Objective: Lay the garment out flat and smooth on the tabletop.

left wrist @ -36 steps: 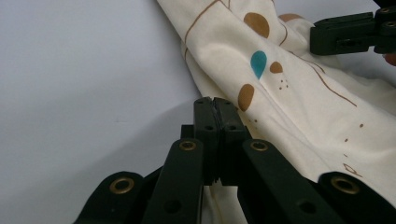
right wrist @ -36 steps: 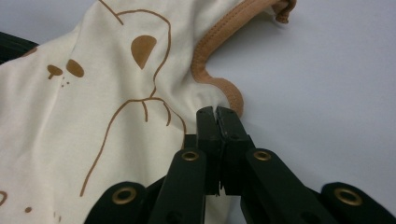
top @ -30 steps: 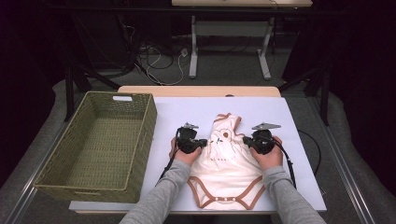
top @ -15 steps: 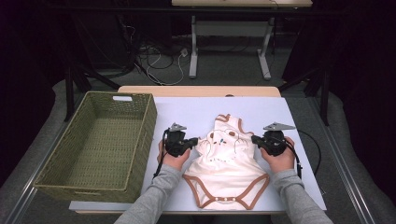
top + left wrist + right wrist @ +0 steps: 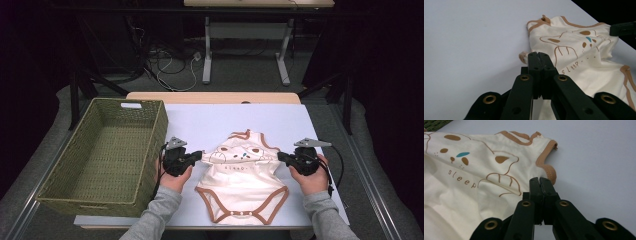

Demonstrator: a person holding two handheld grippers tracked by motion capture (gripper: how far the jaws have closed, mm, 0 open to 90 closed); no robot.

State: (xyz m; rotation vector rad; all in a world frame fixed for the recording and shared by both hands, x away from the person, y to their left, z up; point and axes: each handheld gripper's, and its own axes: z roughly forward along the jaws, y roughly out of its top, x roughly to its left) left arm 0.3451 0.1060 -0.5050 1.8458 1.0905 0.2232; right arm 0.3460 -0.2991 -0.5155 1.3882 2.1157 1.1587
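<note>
A: Item one, baby bodysuit, cream with tan trim?

B: Lying in the lower centre of the high view, on the white table top. The snap end is pointing toward the bottom edge, and the bear print is facing up.

A: Item two, left gripper?

B: Sitting at the garment's left shoulder, jaws pressed together and pinching the tan-edged armhole; its own view is showing cloth bunching at the tips.

A: Item three, right gripper?

B: Mirroring it at the right shoulder, jaws likewise clamped on the trim.

A: Change since a second ago?

B: Both hands are sitting farther apart than before, when they were close against the chest panel. The upper part is now spreading wide, and the bear face is showing flat.

A: Meaning?

B: Probably the spreading step is nearing its end; folding is likely coming next.

A: Item four, wicker basket?

B: Standing at the left of the frame, well clear of the garment.
</note>
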